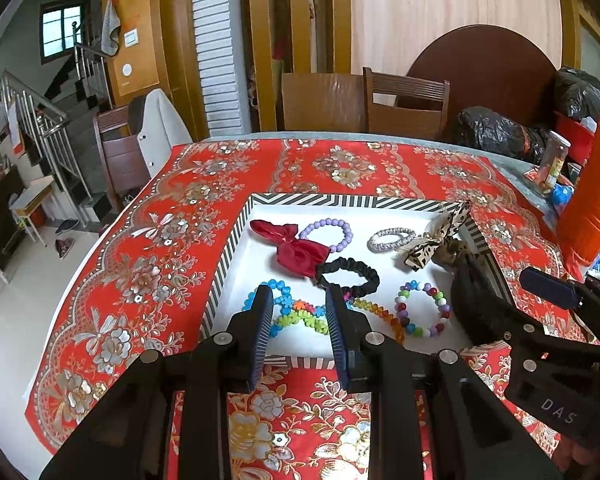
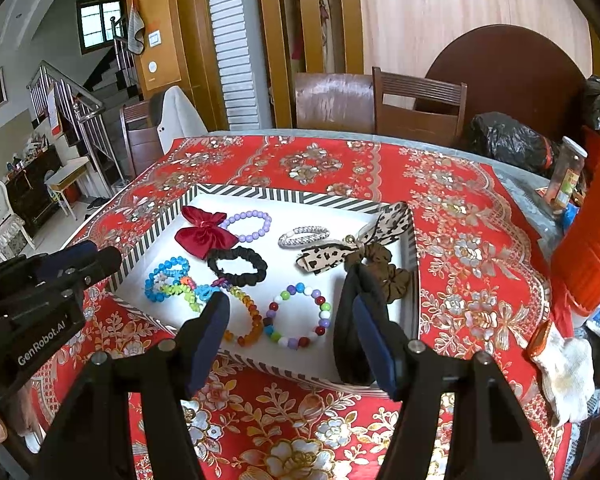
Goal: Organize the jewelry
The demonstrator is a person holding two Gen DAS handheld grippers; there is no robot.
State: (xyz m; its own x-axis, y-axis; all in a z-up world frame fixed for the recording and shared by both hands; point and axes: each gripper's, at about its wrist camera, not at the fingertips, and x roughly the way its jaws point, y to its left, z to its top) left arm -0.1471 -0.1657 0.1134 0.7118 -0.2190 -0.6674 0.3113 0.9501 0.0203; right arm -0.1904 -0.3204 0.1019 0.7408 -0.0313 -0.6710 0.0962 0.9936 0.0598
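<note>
A white tray with a striped rim point(image 1: 236, 240) point(image 2: 156, 236) holds a red bow point(image 1: 296, 248) point(image 2: 204, 232), a purple bead bracelet point(image 1: 332, 228), a silver bracelet point(image 1: 392, 238), a black scrunchie point(image 1: 348, 276) point(image 2: 238, 266), a leopard bow on a brown scrunchie point(image 1: 432, 246) point(image 2: 380, 264), blue, green and amber bead bracelets point(image 1: 296, 316), and a multicolour bead bracelet point(image 1: 420, 308) point(image 2: 298, 316). My left gripper point(image 1: 300, 300) is open over the tray's near edge. My right gripper point(image 2: 288, 308) is open, with a black fabric band point(image 2: 352, 328) draped over its right finger.
A red floral cloth point(image 1: 148, 264) covers the table. An orange object point(image 1: 592, 200), a jar point(image 1: 554, 160) and black bags point(image 1: 496, 132) stand at the right. A white glove point(image 2: 564, 368) lies near the right edge. Wooden chairs point(image 1: 408, 104) stand behind the table.
</note>
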